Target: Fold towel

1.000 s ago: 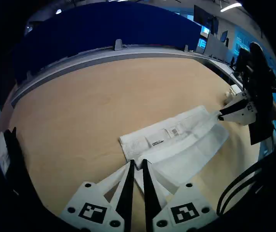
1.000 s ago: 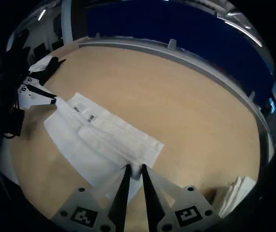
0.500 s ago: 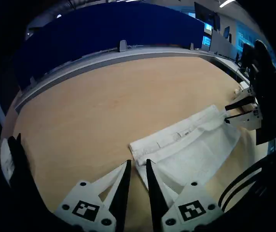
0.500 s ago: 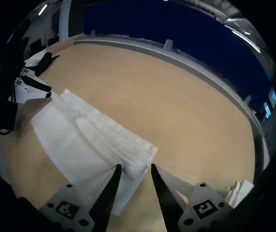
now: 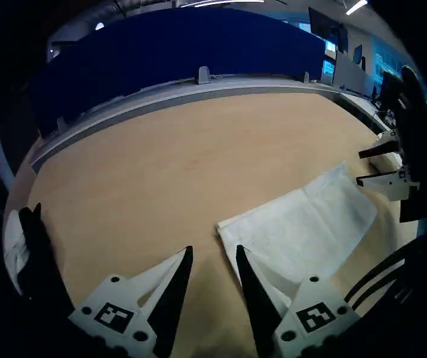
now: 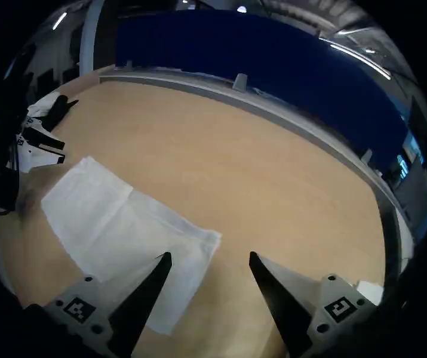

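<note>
White towel [image 5: 304, 222] lying flat on the wooden desk [image 5: 171, 161], folded into a rough rectangle. Left tool [image 5: 212, 249] released: fingers parted, bare desk between them, with the towel's near corner just beside its right-hand finger in the left gripper view, that finger crossing the cloth's edge. Right tool [image 6: 210, 256] likewise released, fingers spread wide; in the right gripper view the towel's nearest corner lies between the fingertips, and one finger overlaps the cloth. Whether either finger touches the cloth cannot be told. Each tool stands at an opposite end of the towel. A blue partition [image 5: 171, 48] runs along the desk's far edge.
</note>
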`<state>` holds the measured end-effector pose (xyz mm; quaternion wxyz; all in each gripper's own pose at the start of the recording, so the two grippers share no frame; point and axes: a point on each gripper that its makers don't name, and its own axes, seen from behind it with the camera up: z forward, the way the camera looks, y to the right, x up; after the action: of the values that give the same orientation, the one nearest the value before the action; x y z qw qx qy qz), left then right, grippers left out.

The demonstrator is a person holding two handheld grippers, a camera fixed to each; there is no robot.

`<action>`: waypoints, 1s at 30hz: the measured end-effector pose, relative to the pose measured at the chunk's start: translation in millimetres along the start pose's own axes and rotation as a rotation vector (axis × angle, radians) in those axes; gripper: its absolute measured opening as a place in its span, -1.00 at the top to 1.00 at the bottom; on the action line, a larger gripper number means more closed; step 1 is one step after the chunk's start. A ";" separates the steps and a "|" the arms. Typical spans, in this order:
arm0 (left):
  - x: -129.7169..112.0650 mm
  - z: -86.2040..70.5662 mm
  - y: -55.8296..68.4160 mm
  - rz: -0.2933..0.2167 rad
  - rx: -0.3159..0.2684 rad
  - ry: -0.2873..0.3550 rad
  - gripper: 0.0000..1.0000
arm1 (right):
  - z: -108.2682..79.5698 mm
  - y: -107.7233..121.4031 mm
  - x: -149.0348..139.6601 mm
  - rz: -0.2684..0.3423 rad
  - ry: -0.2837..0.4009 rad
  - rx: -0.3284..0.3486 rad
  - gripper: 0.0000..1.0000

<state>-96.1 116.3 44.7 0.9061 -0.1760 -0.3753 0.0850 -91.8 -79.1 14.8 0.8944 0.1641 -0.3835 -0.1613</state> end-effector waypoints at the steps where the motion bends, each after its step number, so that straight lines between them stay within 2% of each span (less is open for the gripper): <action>1: -0.5 -1.3 0.1 -0.003 -0.002 0.000 -0.20 | -0.9 0.7 0.5 0.004 0.003 -0.001 -1.00; 3: -1.4 -3.9 0.3 -0.010 -0.005 0.001 -0.29 | -3.0 1.5 1.2 0.013 0.009 -0.001 -1.00; 7: -2.6 -7.9 0.8 -0.017 -0.011 0.003 -0.81 | -7.2 -0.4 1.9 0.025 0.014 0.007 -1.00; 9: -2.8 -9.2 1.1 -0.019 -0.015 0.005 -0.91 | -9.2 -1.6 1.9 0.025 0.016 0.011 -1.00; 17: -3.9 -19.8 3.4 -0.024 -0.022 0.008 -0.92 | -17.7 -9.1 -2.6 0.007 0.009 0.026 -1.00; 30: -30.1 -55.6 10.9 -0.042 -0.005 -0.002 -0.91 | -43.5 -20.6 -25.8 0.028 -0.003 0.032 -1.00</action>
<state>-78.1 103.5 -15.6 0.9069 -0.1704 -0.3799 0.0649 -79.9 -79.4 -38.5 0.8934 0.1726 -0.3895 -0.1426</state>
